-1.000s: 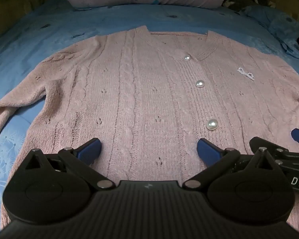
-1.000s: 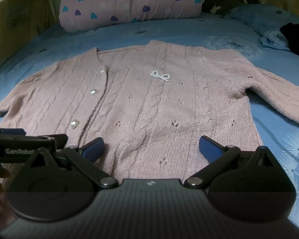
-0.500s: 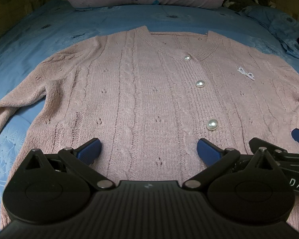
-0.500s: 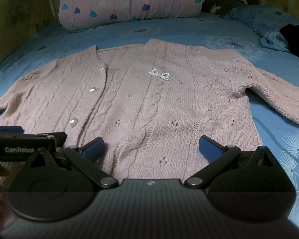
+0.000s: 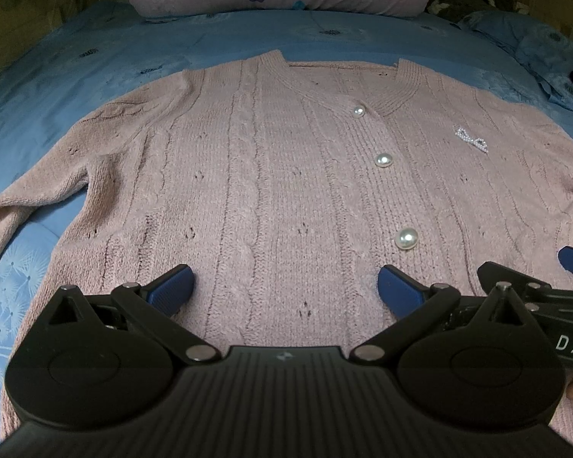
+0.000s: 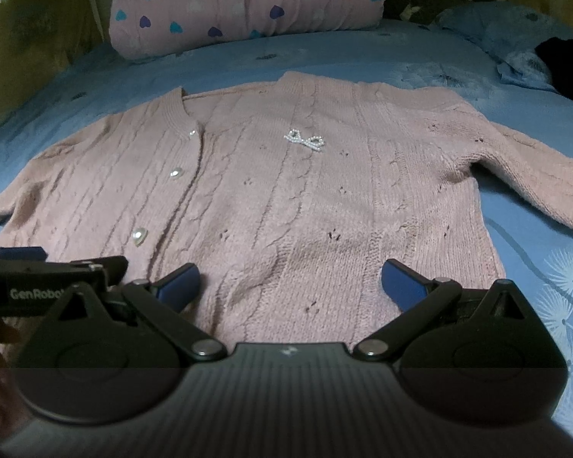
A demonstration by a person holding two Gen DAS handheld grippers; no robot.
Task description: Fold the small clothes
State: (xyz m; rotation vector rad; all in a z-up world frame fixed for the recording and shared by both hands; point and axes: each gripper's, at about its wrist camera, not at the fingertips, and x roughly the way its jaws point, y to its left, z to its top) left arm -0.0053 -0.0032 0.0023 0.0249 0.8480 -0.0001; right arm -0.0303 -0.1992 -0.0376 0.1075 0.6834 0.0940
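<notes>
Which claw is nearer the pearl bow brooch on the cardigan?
Right. The right claw sits almost directly below the pearl bow brooch; the left claw sits off to its left, beyond the button row.

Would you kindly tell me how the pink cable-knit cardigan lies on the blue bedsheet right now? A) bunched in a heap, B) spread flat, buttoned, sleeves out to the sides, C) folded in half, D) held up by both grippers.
B: the pink cable-knit cardigan lies spread flat on the blue bedsheet, pearl buttons fastened, both open grippers empty.
</notes>
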